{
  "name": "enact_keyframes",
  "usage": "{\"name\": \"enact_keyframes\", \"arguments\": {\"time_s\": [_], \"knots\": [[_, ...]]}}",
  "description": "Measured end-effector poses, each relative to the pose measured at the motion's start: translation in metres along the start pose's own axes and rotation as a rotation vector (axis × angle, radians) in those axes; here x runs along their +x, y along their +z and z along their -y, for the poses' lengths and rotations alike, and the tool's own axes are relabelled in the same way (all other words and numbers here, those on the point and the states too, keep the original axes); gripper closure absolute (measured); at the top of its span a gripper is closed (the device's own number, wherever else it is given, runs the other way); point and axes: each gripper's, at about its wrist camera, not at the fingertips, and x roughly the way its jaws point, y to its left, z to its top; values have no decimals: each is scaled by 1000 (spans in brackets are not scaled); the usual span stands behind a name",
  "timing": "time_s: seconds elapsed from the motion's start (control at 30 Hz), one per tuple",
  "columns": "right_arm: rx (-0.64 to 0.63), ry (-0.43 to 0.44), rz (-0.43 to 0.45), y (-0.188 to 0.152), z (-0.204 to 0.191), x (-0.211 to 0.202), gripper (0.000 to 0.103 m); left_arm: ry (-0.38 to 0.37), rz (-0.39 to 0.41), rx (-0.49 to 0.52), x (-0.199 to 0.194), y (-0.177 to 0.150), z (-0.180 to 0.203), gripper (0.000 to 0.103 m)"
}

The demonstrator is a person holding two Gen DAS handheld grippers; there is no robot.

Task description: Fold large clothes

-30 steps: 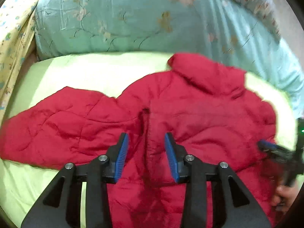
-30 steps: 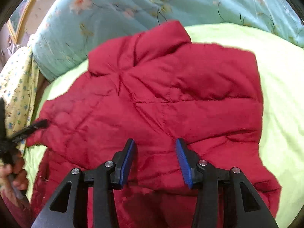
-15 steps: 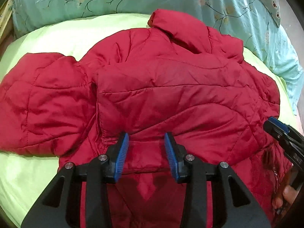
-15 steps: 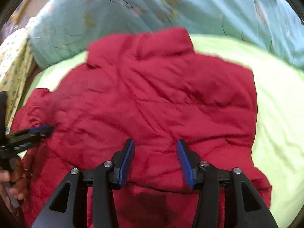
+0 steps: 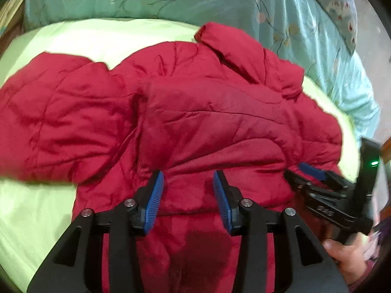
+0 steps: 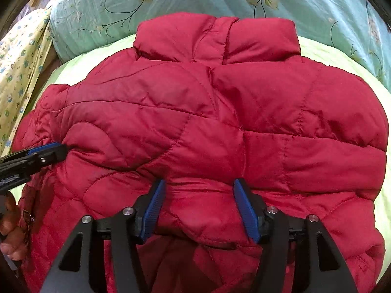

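Left wrist view: red quilted jacket point(image 5: 195, 122) lying spread on pale green sheet point(image 5: 85, 39), collar toward teal floral quilt point(image 5: 220, 0), one sleeve stretching out to picture's left. Left gripper point(image 5: 187, 195) hovering over hem, jaws opening, pads pinching nothing. Right gripper point(image 5: 305, 173) entering at right edge over jacket, person's hand point(image 5: 347, 258) holding it.

Right wrist view: jacket filling frame, collar point(image 6: 217, 36) at top. Right gripper point(image 6: 198, 202) jaws opening, spread wide, puffy hem fabric bulging between pads, unclamped. Left gripper point(image 6: 52, 151) touching jacket's left edge. Yellow patterned cloth point(image 6: 22, 61) lying beyond.
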Motion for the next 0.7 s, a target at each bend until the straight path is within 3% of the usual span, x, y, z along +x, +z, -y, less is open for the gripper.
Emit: {"name": "enact_keyframes", "arguments": {"time_s": [0.17, 0.3, 0.47, 0.57, 0.7], "knots": [[4, 0, 2, 1, -1, 0, 43, -21, 46, -98, -30, -9, -26, 53], [12, 4, 8, -6, -2, -5, 43, -30, 47, -170, -38, -16, -50, 52], [57, 37, 29, -12, 5, -30, 43, -28, 58, -256, -47, -23, -84, 52], [76, 77, 37, -19, 8, -53, 43, 19, 87, -307, -56, -30, -107, 39], [74, 137, 26, -38, 5, -82, 42, 36, 102, -390, -65, -40, -145, 38]]}}
